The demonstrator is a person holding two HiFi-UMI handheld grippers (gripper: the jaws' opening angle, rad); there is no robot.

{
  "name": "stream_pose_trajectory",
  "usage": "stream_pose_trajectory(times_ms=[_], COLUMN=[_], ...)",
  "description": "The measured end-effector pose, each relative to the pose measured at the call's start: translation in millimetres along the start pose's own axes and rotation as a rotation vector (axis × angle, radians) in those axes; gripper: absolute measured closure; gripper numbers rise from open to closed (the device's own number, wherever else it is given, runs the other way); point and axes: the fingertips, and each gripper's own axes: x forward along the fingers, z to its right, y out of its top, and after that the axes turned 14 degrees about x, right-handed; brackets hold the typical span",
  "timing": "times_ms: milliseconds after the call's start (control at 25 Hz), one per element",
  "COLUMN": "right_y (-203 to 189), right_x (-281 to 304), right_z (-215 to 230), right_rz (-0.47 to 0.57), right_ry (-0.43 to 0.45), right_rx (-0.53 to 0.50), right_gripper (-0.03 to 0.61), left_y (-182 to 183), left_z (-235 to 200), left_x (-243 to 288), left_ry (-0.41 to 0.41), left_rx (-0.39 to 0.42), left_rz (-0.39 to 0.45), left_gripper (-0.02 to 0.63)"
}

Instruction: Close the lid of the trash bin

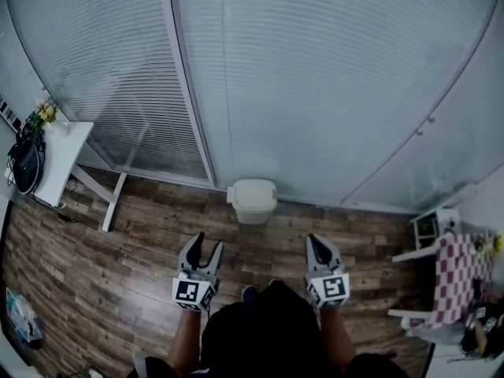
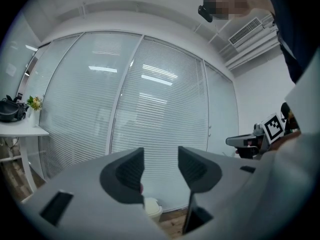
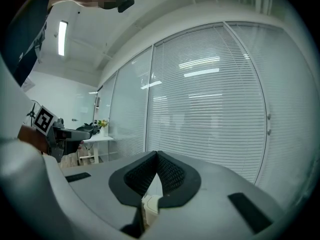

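Presently the squat white plastic trash bin stands on the wooden floor against the blinds, lid seemingly down. The left hand-held gripper gapes and the right hand-held gripper is pinched together. Both are empty and well short, probably approaching.

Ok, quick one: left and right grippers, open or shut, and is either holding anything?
Left gripper: open, nothing between its jaws.
Right gripper: shut, jaw tips together, holding nothing.
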Motion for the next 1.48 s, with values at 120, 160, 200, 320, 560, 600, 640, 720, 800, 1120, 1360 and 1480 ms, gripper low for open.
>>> stream_pose_trajectory(times_ms=[120,160,200,320,560,600,640,720,800,1120,1360,1480], right_y=[-1.3,-0.8,-0.8,-1.8,-3.9,-4.0,-4.5,-5.1,-3.5,-1.6,10.9,18.3], right_x=[-5.0,-6.0,-6.9,-9.1,-14.9,-16.0,-17.0,-18.5,-19.2,-21.5,-22.0,-18.9], right_z=[1.1,-0.4,-2.3,-7.3,-9.6,-9.3,-8.9,-9.3,-11.9,-15.4,-14.4,-11.5], right_rz=[0.005,0.009,0.008,0.000,-0.024,-0.025,-0.028,-0.038,-0.033,-0.038,0.034,0.055], right_ry=[-0.005,-0.003,0.002,0.019,0.022,0.027,0.030,0.029,0.031,0.059,0.084,0.080], right_rx=[-0.002,0.002,0.003,-0.008,0.006,0.004,-0.003,-0.013,-0.010,-0.025,0.021,0.020], right_gripper=[0.575,0.575,0.575,0.575,0.577,0.577,0.577,0.577,0.577,0.577,0.577,0.577], left_y=[0.5,-1.2,-2.6,-1.0,8.3,9.4,10.7,12.5,15.0,16.5,13.4,15.2], left_z=[-1.4,-1.5,-1.8,-2.9,13.0,15.8,17.5,17.4,16.8,20.4,20.6,21.5], left_x=[-5.9,-6.5,-6.9,-8.9,-10.0,-10.6,-11.5,-14.5,-16.7,-22.5,-24.2,-20.1], left_ry=[0.021,0.020,0.019,0.034,0.006,0.000,-0.003,0.001,0.001,0.019,-0.003,-0.020], left_rx=[-0.036,-0.030,-0.018,0.007,0.002,0.001,0.001,0.012,0.021,-0.010,-0.004,-0.004], left_rz=[-0.004,-0.008,-0.012,-0.006,0.013,0.013,0.018,0.036,0.045,0.063,0.036,0.037], left_gripper=[0.588,0.601,0.606,0.606,0.606,0.606,0.606,0.606,0.606,0.606,0.606,0.606])
